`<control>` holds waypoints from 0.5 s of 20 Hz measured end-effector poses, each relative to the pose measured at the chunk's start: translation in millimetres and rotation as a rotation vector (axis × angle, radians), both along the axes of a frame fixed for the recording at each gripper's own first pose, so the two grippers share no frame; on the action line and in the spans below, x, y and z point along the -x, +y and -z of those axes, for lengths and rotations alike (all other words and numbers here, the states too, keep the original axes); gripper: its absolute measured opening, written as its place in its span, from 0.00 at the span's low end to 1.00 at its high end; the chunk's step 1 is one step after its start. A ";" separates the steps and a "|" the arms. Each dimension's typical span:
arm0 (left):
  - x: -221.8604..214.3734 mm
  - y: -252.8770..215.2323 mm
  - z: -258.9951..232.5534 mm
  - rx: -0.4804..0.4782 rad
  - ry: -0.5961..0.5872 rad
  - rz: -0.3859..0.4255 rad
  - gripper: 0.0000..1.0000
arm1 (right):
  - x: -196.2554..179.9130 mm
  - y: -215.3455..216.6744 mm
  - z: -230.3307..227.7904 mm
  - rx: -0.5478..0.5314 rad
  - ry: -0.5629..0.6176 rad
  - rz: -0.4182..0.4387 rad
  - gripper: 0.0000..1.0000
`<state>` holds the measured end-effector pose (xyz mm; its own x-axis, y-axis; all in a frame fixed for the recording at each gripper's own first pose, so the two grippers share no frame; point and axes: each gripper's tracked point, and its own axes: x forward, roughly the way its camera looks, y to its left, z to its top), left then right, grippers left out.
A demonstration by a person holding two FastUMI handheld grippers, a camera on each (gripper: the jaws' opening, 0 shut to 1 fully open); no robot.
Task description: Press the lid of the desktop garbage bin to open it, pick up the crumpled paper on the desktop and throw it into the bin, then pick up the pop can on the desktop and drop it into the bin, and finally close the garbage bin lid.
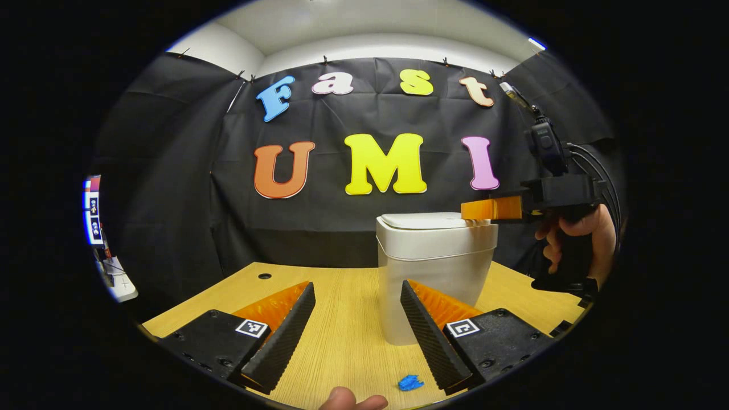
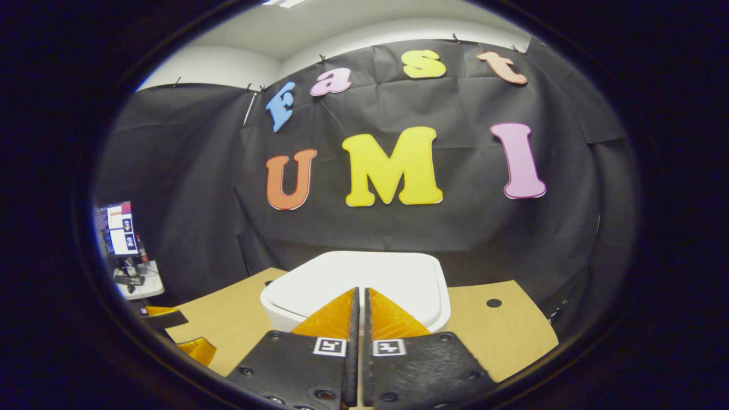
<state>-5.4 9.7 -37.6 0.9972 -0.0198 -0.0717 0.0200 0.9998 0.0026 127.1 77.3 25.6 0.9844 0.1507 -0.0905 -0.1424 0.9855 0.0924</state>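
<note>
The white desktop bin [image 1: 434, 273] stands on the wooden table [image 1: 342, 336] with its lid [image 1: 424, 221] down. My left gripper [image 1: 357, 285] is open low over the table just in front of the bin, with nothing between its fingers. A small blue crumpled paper [image 1: 410, 382] lies on the table near its right finger. A hand holds my right gripper [image 1: 464, 209] at the lid's right edge. In the right gripper view the right gripper [image 2: 360, 295] is shut on nothing, just above the lid [image 2: 393, 273]. I cannot tell whether it touches the lid.
A cable hole [image 1: 265, 276] sits at the table's far left, and another hole [image 2: 494, 303] lies right of the bin. A white side stand with clutter [image 2: 136, 282] is beyond the table's left edge. A fingertip [image 1: 350, 401] shows at the bottom. The left gripper [image 2: 171, 327] sits low left.
</note>
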 end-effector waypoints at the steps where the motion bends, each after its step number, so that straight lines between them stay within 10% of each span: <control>1: 0.6 -0.2 -1.3 -0.007 -0.004 -0.001 0.98 | 3.6 -7.5 -9.1 -0.010 -0.034 0.004 0.47; 2: 2.5 1.3 -1.8 -0.014 -0.008 -0.006 0.98 | 2.8 -5.6 -14.3 -0.025 -0.057 0.007 0.64; 10: 4.9 -14.4 -2.6 -0.008 -0.011 0.000 0.98 | 30.1 -19.5 -28.0 -0.006 -0.147 0.015 0.92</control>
